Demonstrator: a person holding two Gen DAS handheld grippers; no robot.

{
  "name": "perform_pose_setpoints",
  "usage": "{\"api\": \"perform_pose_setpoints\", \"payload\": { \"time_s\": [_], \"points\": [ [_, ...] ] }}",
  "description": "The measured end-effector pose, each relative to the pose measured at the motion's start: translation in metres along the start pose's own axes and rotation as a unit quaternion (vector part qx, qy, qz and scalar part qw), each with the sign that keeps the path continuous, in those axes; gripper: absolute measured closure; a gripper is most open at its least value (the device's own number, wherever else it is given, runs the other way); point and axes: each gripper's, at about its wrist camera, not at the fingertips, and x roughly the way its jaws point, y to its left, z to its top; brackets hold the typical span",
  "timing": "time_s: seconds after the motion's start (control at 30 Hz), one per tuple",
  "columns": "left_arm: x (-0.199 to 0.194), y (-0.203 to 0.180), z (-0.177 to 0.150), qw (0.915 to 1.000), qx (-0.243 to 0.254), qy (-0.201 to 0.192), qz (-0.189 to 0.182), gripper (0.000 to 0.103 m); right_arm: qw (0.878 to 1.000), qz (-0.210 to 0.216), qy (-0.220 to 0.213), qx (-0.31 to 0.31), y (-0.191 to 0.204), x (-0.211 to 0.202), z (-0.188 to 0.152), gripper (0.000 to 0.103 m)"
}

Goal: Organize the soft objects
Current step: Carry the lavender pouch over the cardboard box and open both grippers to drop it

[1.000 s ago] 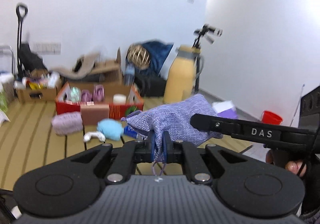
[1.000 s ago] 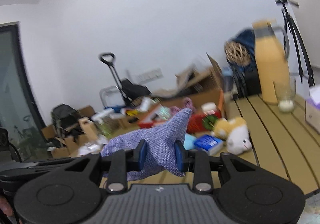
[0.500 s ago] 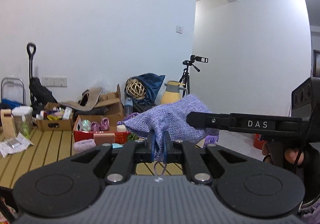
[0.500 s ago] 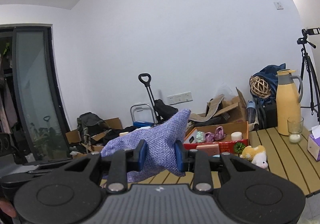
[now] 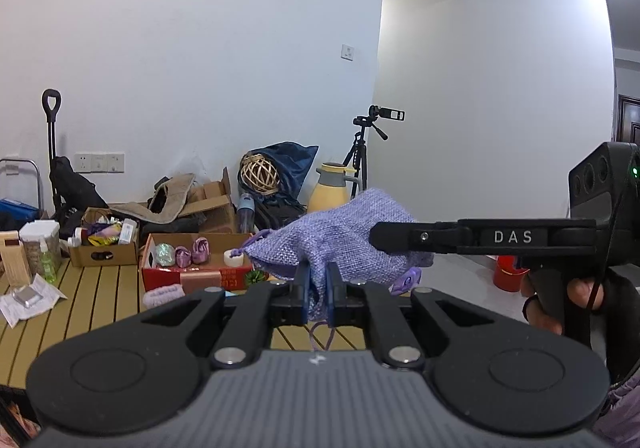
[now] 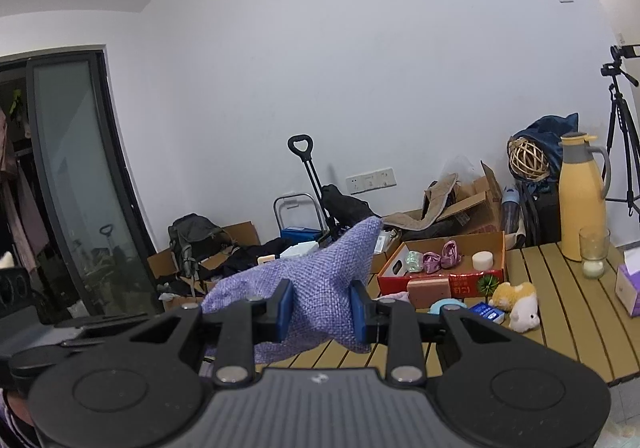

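Note:
A purple woven drawstring pouch (image 5: pixel 340 244) is held in the air between both grippers, above the near edge of the slatted wooden table (image 5: pixel 104 288). My left gripper (image 5: pixel 318 286) is shut on its gathered neck, with the cord hanging below. My right gripper (image 6: pixel 322 308) is shut on the pouch's body (image 6: pixel 320 280); it also shows in the left wrist view as a black arm (image 5: pixel 460 236) from the right. A plush toy (image 6: pixel 518 302), a pink knitted piece (image 5: pixel 164 294) and a light blue soft item (image 6: pixel 446 305) lie on the table.
A red cardboard tray (image 6: pixel 440 280) on the table holds small purple bags and a white roll. A yellow jug (image 6: pixel 582 204), a glass (image 6: pixel 594 258) and a tissue box (image 6: pixel 628 288) stand at the right. Boxes and bags line the back wall.
Both grippers have risen with the pouch and tilted up, so the table sits lower and farther in both views. Both grips on the pouch are unchanged.

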Motion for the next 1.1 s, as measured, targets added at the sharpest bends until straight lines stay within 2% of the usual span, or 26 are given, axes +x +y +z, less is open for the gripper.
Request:
{"api": "perform_pose_setpoints", "payload": {
  "time_s": [0.27,0.47,0.73,0.93,1.1],
  "points": [
    [0.005,0.008,0.038,0.9997,0.002,0.024,0.006,0.095,0.999,0.004,0.04,0.017,0.006,0.016,0.051,0.074],
    [0.011,0.013,0.063,0.9998,0.002,0.019,0.01,0.095,0.998,-0.003,0.058,0.01,0.013,0.031,0.082,0.074],
    [0.021,0.018,0.092,1.0,0.002,0.001,0.009,0.095,0.998,-0.014,0.055,-0.005,0.023,0.054,0.117,0.074],
    [0.045,0.035,0.104,0.9999,-0.01,-0.001,0.012,0.095,0.998,-0.018,0.053,-0.009,0.017,0.073,0.134,0.074],
    [0.081,0.057,0.118,0.9996,-0.023,0.005,0.016,0.095,0.998,-0.02,0.055,-0.002,-0.001,0.103,0.148,0.074]
  ]
}}
